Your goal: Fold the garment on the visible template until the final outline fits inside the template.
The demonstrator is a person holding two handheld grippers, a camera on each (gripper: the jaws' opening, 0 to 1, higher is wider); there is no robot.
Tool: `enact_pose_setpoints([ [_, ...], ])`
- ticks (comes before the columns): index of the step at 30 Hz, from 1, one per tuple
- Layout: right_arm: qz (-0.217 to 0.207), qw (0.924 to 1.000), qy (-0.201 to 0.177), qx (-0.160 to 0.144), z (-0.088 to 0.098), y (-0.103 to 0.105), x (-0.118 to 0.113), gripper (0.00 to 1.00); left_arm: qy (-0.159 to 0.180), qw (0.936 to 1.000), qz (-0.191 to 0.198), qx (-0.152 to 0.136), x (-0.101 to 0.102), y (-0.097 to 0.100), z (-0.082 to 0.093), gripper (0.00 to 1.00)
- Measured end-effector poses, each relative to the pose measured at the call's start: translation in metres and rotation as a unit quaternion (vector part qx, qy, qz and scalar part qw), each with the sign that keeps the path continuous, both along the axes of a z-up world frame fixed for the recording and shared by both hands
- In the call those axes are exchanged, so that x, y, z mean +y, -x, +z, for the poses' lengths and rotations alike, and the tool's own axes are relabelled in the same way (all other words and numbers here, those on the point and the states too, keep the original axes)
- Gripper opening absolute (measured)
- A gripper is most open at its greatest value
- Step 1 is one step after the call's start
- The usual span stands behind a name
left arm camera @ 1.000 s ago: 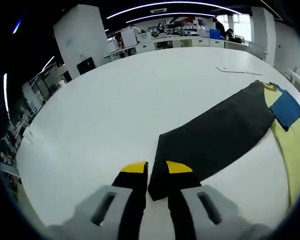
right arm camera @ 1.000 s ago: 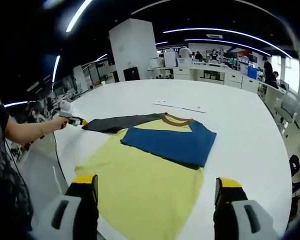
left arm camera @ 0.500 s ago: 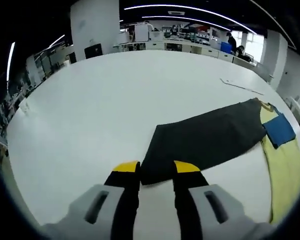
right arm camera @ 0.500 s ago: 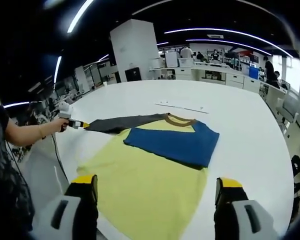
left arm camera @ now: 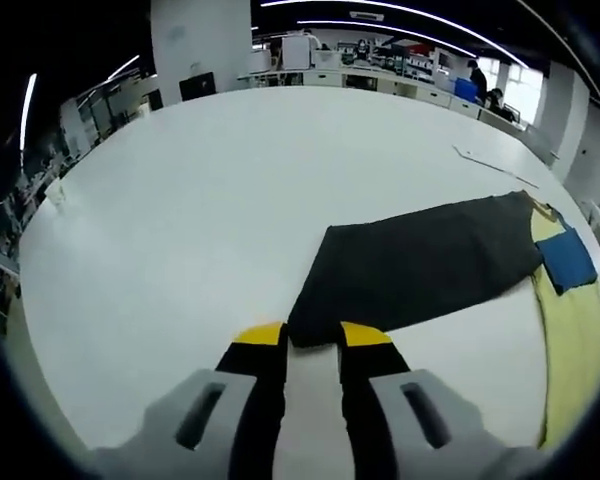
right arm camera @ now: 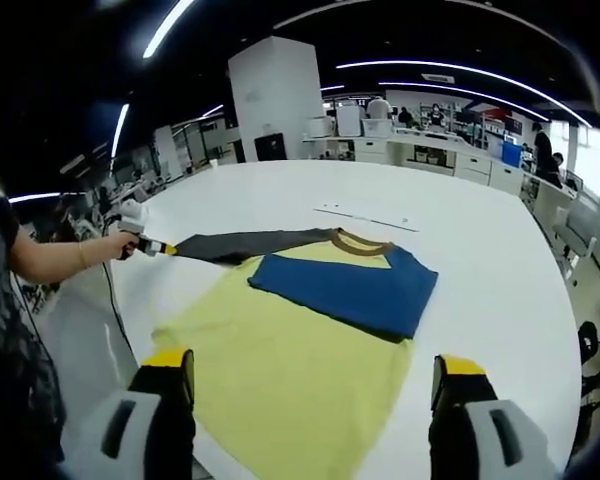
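In the left gripper view, the left gripper rises from 6 o'clock, and its two yellow-tipped jaws stand close together, clamped on the cuff end of the dark sleeve. This sleeve lies flat on the white table and runs from the jaws toward 2 o'clock, where it meets the yellow body of the garment and the blue sleeve. The blue sleeve is folded over the yellow body at 3 o'clock. Beyond the garment, at about 1 o'clock, a thin pale strip lies on the table; I cannot tell what it is.

In the right gripper view, a person's hand at 9 o'clock holds the left gripper, which grips the end of the dark sleeve. The sleeve stretches from there toward the centre and joins the garment near the brown collar, at about 12 o'clock from the centre. The blue sleeve is folded across the upper part of the yellow body, which spreads from the centre down to 6 o'clock. The right gripper rises from the bottom, with its jaws wide apart at 7 and 5 o'clock, above the near hem of the garment and holding nothing. The thin pale strip lies on the white table, just behind the collar.
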State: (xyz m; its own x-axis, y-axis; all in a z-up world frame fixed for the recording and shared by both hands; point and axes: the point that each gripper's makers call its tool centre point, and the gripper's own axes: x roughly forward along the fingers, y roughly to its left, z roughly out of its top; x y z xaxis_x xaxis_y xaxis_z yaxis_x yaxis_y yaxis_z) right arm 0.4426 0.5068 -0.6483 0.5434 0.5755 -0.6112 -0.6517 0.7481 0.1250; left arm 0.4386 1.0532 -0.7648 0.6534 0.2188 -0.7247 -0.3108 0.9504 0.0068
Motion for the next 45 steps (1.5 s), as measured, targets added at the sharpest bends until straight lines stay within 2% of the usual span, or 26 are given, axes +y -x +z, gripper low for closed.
enact_pose_setpoints([
  [5,-0.007,1.0,-0.003,0.0,0.0,-0.001,-0.004,0.99,0.0,0.9999,0.003,0.009,-0.001,0.002,-0.004,0.11],
  [15,-0.011,0.9999,-0.003,0.004,-0.004,0.005,-0.001,0.99,-0.002,1.0,0.001,-0.005,-0.001,-0.003,0.0,0.02],
  [18,-0.012,0.9999,-0.004,0.004,-0.003,0.006,0.001,0.99,-0.04,0.9991,-0.014,-0.01,0.002,-0.009,0.009,0.02],
  [20,-0.012,0.9999,-0.003,0.005,-0.003,0.007,0.002,0.99,-0.047,0.9987,-0.02,-0.012,0.0,-0.012,0.014,0.01],
  [33,-0.008,1.0,-0.003,0.004,-0.004,0.012,0.003,0.99,-0.064,0.9956,-0.045,-0.052,-0.014,-0.034,0.049,0.01],
  [45,-0.001,1.0,-0.005,0.005,-0.007,0.011,0.001,0.99,-0.067,0.9903,-0.097,-0.074,-0.048,-0.058,0.074,0.01],
])
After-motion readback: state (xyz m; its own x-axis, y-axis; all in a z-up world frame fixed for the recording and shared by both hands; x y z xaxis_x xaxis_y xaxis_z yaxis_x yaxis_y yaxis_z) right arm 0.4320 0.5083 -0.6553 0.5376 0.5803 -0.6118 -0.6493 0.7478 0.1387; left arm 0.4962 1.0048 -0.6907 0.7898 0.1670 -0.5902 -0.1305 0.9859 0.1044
